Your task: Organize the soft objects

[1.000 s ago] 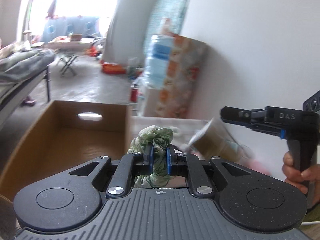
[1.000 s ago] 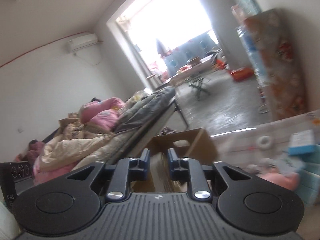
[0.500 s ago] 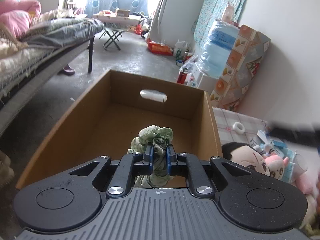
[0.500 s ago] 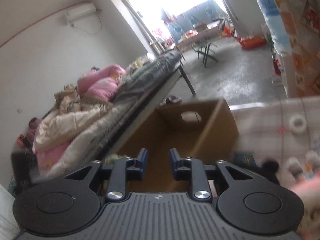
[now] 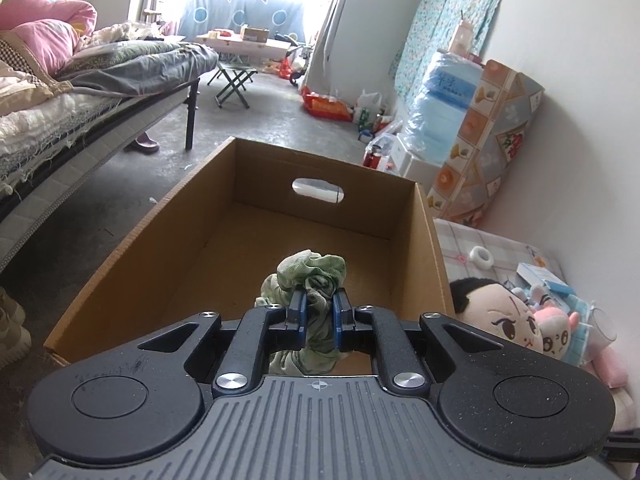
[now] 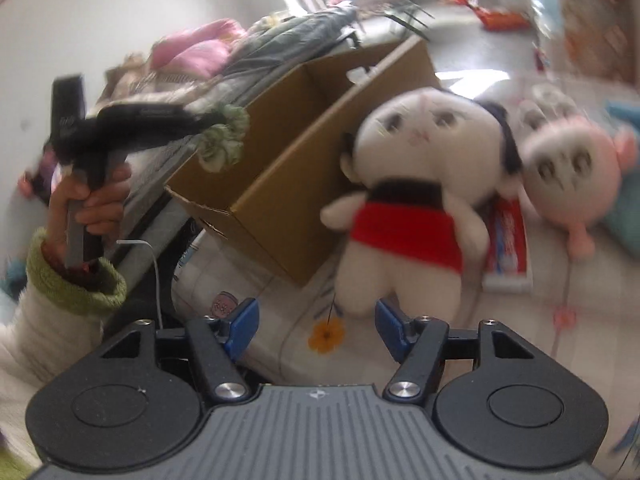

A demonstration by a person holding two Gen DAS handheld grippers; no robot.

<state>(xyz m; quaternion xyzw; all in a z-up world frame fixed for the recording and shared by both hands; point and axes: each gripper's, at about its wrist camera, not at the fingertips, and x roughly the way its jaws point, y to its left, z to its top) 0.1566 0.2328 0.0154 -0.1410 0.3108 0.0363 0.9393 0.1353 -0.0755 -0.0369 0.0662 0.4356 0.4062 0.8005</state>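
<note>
My left gripper (image 5: pixel 319 307) is shut on a crumpled green cloth (image 5: pixel 312 272) and holds it above the near end of an open cardboard box (image 5: pixel 224 184), whose bottom is bare. The right wrist view shows the same cloth (image 6: pixel 224 138) held over the box (image 6: pixel 280 208). My right gripper (image 6: pixel 316 320) is open and empty, just in front of a white plush doll (image 6: pixel 420 168) with black hair and a red top, lying against the box's side. A pink plush (image 6: pixel 572 168) lies right of the doll.
A toothpaste box (image 6: pixel 508 240) lies between the two plush toys on the checked tablecloth (image 6: pixel 560 320). A tape roll (image 5: pixel 482 255) and a small blue-and-white box (image 5: pixel 540 276) lie behind them. A bed (image 5: pixel 80 92) stands to the left, a water bottle (image 5: pixel 444 108) by the wall.
My left gripper has carried the green cloth leftward from the table to above the box. My right gripper has swung down toward the white doll and has opened wide.
</note>
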